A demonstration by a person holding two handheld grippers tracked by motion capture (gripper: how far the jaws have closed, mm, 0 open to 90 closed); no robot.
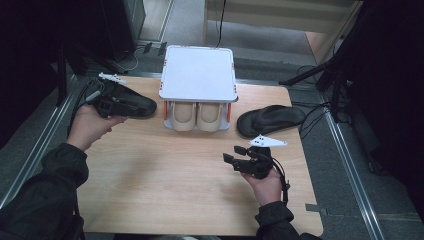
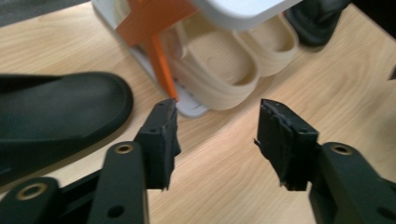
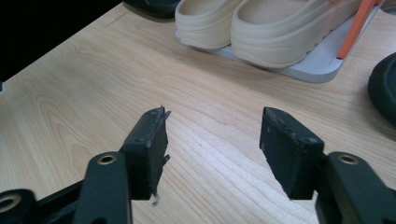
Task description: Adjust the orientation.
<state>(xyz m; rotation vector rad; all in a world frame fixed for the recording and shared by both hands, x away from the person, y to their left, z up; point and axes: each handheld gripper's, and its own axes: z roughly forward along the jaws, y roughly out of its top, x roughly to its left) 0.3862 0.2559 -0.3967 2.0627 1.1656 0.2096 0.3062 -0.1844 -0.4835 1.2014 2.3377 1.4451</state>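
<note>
The left gripper (image 1: 116, 106) hangs at the bench's far left edge beside a black slipper (image 1: 131, 101), jaws wide with nothing between them; the right gripper (image 1: 235, 154) hovers near the right edge, equally wide and empty, with the second black slipper (image 1: 270, 119) beyond it; the rack (image 1: 198, 75) at the far edge already holds a beige pair (image 1: 197, 116); to grip well, lower the left gripper over the slipper's rim, then close squarely.
</note>
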